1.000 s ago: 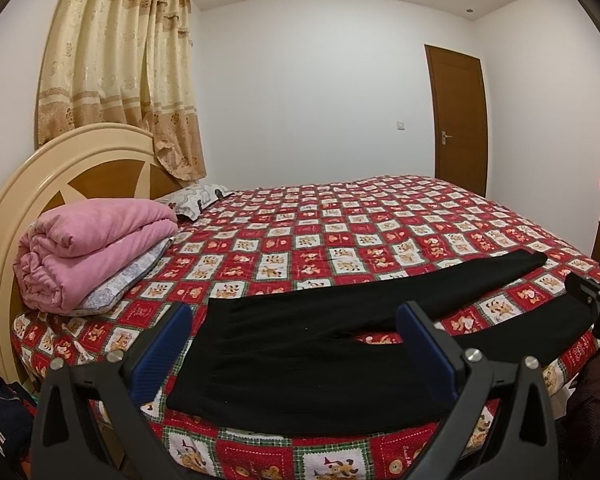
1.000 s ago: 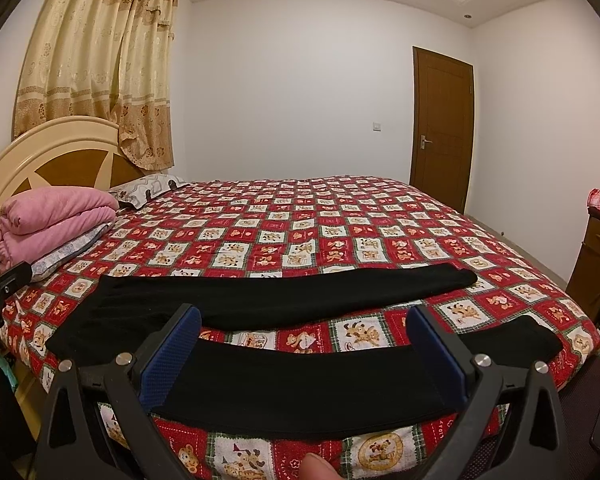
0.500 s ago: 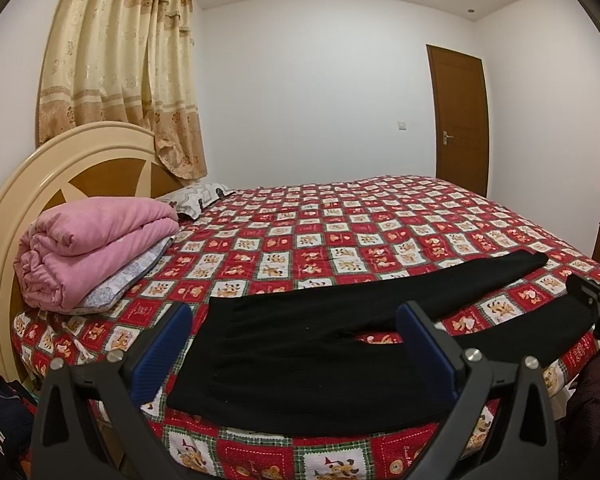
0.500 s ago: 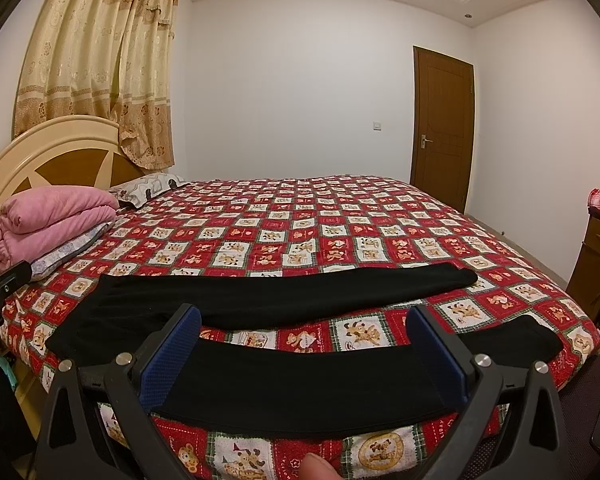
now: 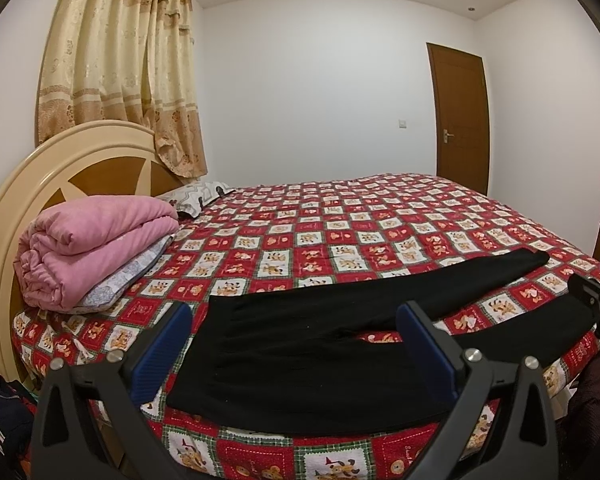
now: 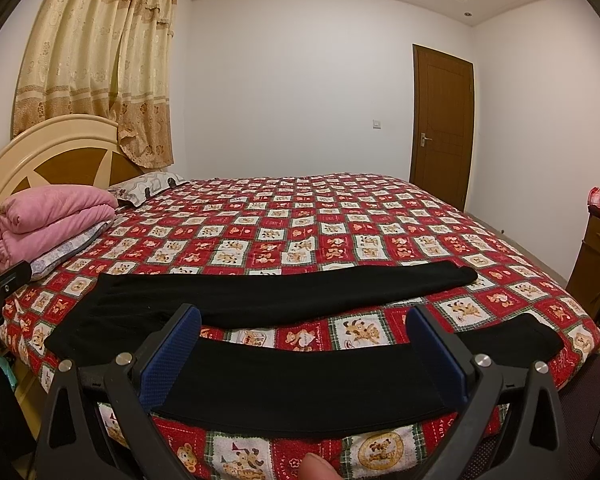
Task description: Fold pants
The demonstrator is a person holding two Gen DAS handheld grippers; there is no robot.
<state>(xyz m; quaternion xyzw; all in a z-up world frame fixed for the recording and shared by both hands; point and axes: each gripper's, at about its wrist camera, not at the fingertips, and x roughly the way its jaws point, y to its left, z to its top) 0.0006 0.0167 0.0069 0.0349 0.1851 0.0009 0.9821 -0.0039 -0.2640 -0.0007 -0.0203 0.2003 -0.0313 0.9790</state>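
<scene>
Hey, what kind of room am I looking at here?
A bedroom in a home, most likely. A large bed with a red patchwork cartoon-print bedspread fills the room, with a cream and brown wooden headboard and a folded pink quilt at one end. Black pants lie spread across it.

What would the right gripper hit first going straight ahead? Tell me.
Probably the near leg of the black pants lying across the bedspread; the open right gripper frames it, though depth is uncertain.
</scene>
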